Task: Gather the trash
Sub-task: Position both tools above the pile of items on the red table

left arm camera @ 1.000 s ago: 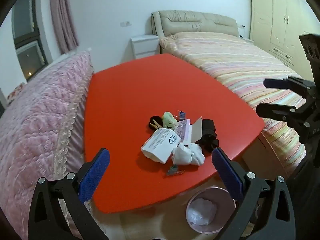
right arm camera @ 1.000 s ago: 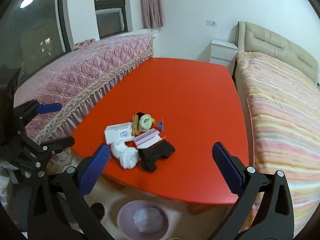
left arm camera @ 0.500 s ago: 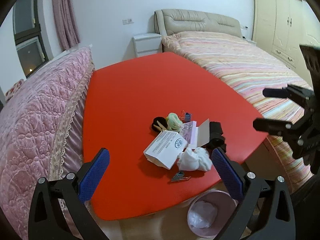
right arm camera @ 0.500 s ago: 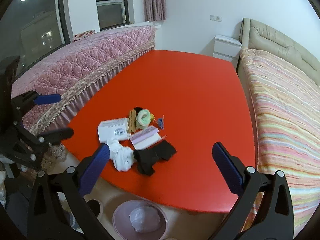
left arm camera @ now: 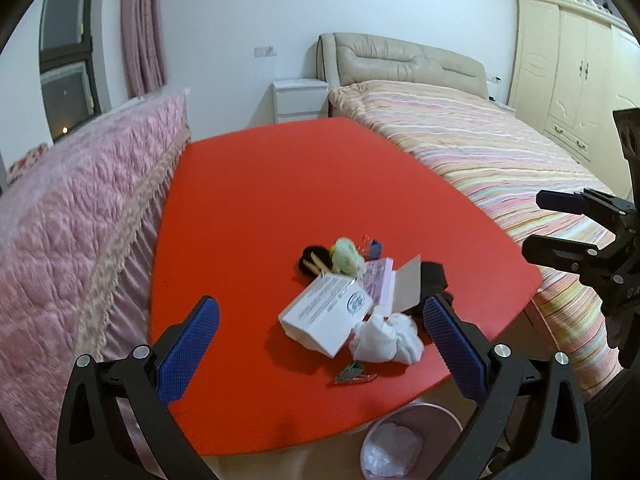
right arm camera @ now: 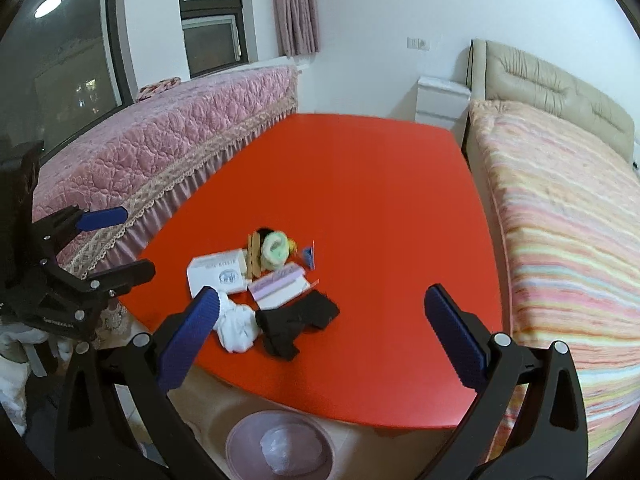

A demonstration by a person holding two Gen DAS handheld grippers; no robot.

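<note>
A: Your left gripper and right gripper both hover spread wide, holding nothing, at the red table's near edge.

B: The trash pile?

A: Clustered near that edge: white box, crumpled tissue, black cloth. The far half is bare. Only your left view shows the binder clip at the rim; the pink bin stands below.

The left black two-finger gripper with blue ridged pads hangs with jaws spread wide, empty. The right black gripper, blue-padded too, gapes alongside it, likewise empty.
</note>
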